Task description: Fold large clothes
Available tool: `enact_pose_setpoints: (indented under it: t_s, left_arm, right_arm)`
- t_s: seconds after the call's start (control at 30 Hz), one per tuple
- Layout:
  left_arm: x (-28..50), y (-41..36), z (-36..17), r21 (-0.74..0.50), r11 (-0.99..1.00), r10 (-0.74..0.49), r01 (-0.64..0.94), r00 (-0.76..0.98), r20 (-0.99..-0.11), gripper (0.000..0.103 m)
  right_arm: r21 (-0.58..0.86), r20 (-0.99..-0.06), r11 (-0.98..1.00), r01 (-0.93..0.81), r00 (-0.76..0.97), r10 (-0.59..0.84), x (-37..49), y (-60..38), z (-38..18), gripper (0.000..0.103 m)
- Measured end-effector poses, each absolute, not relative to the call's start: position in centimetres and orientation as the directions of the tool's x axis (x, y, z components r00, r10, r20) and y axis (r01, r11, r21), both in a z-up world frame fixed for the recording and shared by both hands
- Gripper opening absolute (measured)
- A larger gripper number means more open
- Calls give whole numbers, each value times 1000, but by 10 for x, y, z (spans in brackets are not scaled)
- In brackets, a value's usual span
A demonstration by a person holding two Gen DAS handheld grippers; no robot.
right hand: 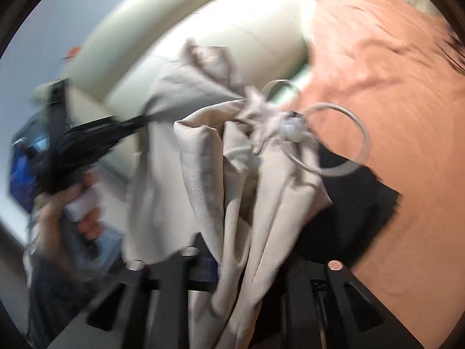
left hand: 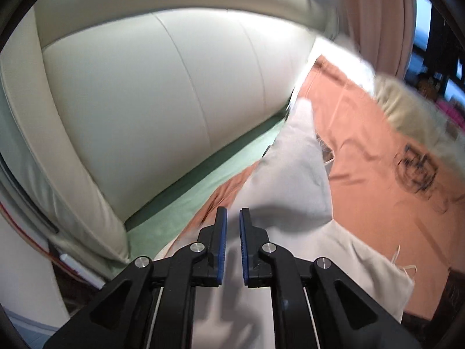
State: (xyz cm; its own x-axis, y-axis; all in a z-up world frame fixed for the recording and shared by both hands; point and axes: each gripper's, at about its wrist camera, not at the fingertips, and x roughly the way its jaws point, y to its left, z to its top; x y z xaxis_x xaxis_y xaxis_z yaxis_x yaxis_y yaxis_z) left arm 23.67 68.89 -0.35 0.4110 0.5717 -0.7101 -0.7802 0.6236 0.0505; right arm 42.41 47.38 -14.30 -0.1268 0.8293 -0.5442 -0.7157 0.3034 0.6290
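Gripping bunched waistband, the right hand-held gripper [right hand: 232,261] lifts the beige garment [right hand: 203,157] above the orange bedsheet [right hand: 392,101] — to straighten it; left hand-held gripper [left hand: 233,232] hovers spread, empty.

A garment [left hand: 293,180] lies spread on a bedsheet [left hand: 377,192] covering the bed, with the headboard [left hand: 162,110] rising behind and to the left. The left tongs [left hand: 233,232] hover above the garment's near end, nothing between their fingers. In the right wrist view, bunched folds of the garment [right hand: 250,192] hang from the right tongs [right hand: 232,261], drawstring loops [right hand: 337,139] dangling beyond; the left tongs [right hand: 139,123] reach in from the left, held by a hand [right hand: 69,212].
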Motion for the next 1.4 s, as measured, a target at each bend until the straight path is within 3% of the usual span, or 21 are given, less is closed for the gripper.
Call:
enact_pose_setpoints:
  t_s: [0.1, 0.2, 0.43, 0.47, 0.5, 0.53, 0.6, 0.8, 0.9, 1.0, 1.13, 1.4]
  left_arm:
    - [227, 680, -26, 66, 625, 541, -778, 371, -755, 11]
    - [199, 667, -42, 20, 626, 490, -780, 373, -788, 11]
    - [129, 641, -62, -130, 582, 415, -803, 430, -802, 12]
    - [121, 634, -64, -127, 578, 423, -806, 429, -798, 15]
    - [113, 626, -65, -123, 577, 430, -807, 429, -795, 29]
    - [106, 618, -66, -132, 582, 428, -803, 440, -790, 51]
    - [93, 603, -63, -157, 583, 432, -797, 469, -770, 75]
    - [75, 564, -50, -172, 596, 444, -784, 501, -743, 75]
    - [66, 543, -42, -155, 599, 472, -785, 503, -724, 76]
    - [59, 522, -33, -180, 605, 471, -776, 531, -704, 101]
    - [52, 493, -18, -151, 609, 515, -779, 533, -671, 102]
    - [33, 429, 9, -160, 652, 534, -742, 598, -598, 103]
  right_arm:
    - [646, -638, 428, -632, -139, 757, 446, 463, -190, 42]
    - [641, -634, 431, -635, -121, 764, 445, 439, -198, 60]
    - [651, -624, 388, -653, -169, 763, 417, 438, -181, 61]
    - [649, -624, 385, -656, -170, 762, 408, 440, -174, 61]
    - [648, -623, 381, -660, -171, 764, 403, 435, -171, 61]
    - [643, -623, 380, -664, -166, 764, 401, 436, -166, 61]
    - [599, -635, 404, -692, -103, 766, 396, 427, -153, 61]
    - [560, -645, 404, -723, -75, 760, 383, 408, -131, 61]
    - [532, -652, 410, -741, -50, 757, 379, 397, -123, 74]
    - [502, -651, 411, -761, -19, 759, 371, 383, -109, 84]
    - [458, -653, 416, -786, 21, 757, 361, 355, -89, 103]
    - [352, -668, 458, -816, 123, 734, 347, 291, -63, 103]
